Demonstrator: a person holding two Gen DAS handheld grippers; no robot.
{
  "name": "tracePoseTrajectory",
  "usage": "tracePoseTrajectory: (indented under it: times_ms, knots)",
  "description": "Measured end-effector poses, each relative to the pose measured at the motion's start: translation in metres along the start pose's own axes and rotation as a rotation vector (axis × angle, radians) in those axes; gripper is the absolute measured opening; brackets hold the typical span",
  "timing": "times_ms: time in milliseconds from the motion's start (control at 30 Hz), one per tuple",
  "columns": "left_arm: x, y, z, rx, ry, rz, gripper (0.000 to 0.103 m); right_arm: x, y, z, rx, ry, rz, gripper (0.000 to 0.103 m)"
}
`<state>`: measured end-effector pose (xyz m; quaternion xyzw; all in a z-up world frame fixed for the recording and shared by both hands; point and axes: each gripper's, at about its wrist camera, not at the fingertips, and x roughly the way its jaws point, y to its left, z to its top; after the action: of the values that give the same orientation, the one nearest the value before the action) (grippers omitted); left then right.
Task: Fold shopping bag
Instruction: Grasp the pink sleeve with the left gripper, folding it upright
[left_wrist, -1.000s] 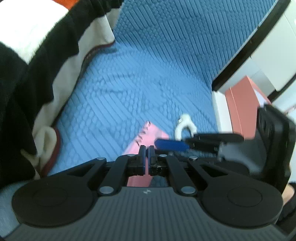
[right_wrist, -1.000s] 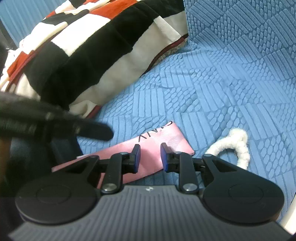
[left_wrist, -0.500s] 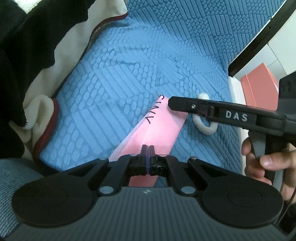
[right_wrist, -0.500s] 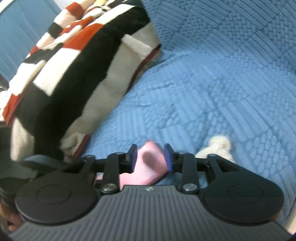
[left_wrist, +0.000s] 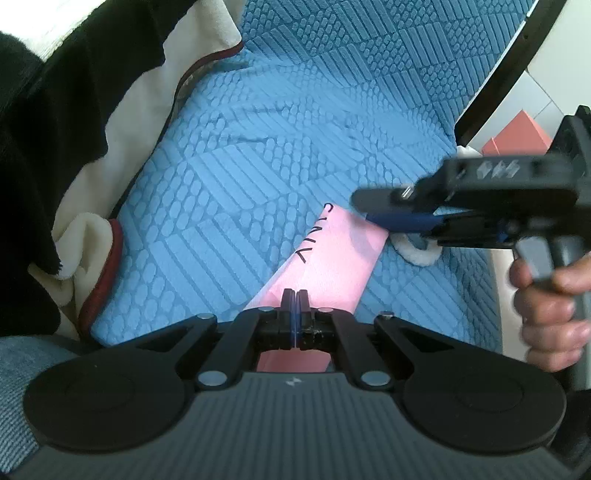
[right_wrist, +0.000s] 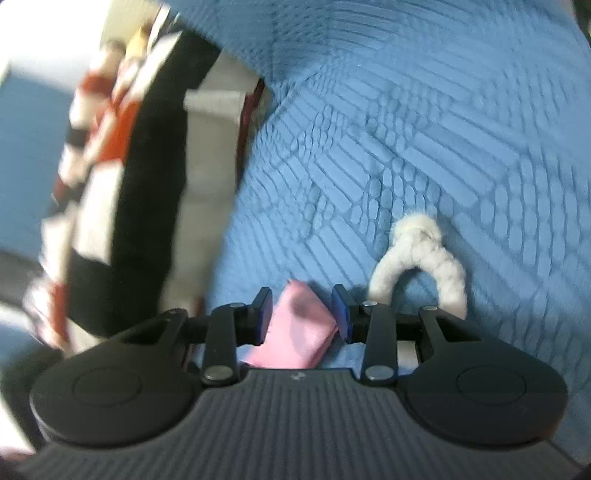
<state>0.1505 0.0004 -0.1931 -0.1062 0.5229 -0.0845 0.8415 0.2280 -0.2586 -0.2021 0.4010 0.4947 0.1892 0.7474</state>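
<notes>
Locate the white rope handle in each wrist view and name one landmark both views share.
Left wrist: white rope handle right of centre, beside the pink bag's far end, partly behind the right gripper.
Right wrist: right of centre, above the finger.
Shared landmark: the pink bag.

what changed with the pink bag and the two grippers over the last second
The right hand-held gripper rolled and swung to the far end of the pink bag; its jaws have just been opening, with that end between them, unpinched. The left hand-held gripper stayed shut over the near end; the rope handle stayed on the blue cover.

Bag (left_wrist: 328, 266) on bedspread (left_wrist: 280, 140) — blanket (left_wrist: 74, 122) left, rope handle (right_wrist: 417, 258) right.
</notes>
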Motion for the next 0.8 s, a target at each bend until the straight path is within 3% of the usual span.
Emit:
tracePoseTrajectory:
  times_ms: [100,200,300,533,700,800]
  knots:
    - [0.000,-0.002,-0.001,0.007,-0.002,0.004,0.001,-0.006,0.003,0.001,0.016,-0.001,0.093,0.038]
    - [0.001,-0.005,-0.001,0.019,-0.002,0.016,0.001,0.000,0.013,-0.005,-0.058,0.028,0.006,0.037]
    - [0.000,-0.007,-0.003,0.022,-0.005,0.021,0.001,-0.006,0.022,-0.005,-0.158,-0.036,-0.155,0.037]
    - [0.000,-0.007,-0.002,0.012,-0.008,0.022,0.001,0.008,0.014,-0.006,-0.165,0.037,-0.145,0.037]
    - [-0.002,-0.007,-0.003,0.014,-0.014,0.028,0.001,0.008,0.009,-0.004,-0.119,0.035,-0.101,0.038]
    - [-0.003,-0.006,-0.003,0.015,-0.022,0.027,0.001,0.006,0.001,-0.005,-0.058,0.035,-0.068,0.030]
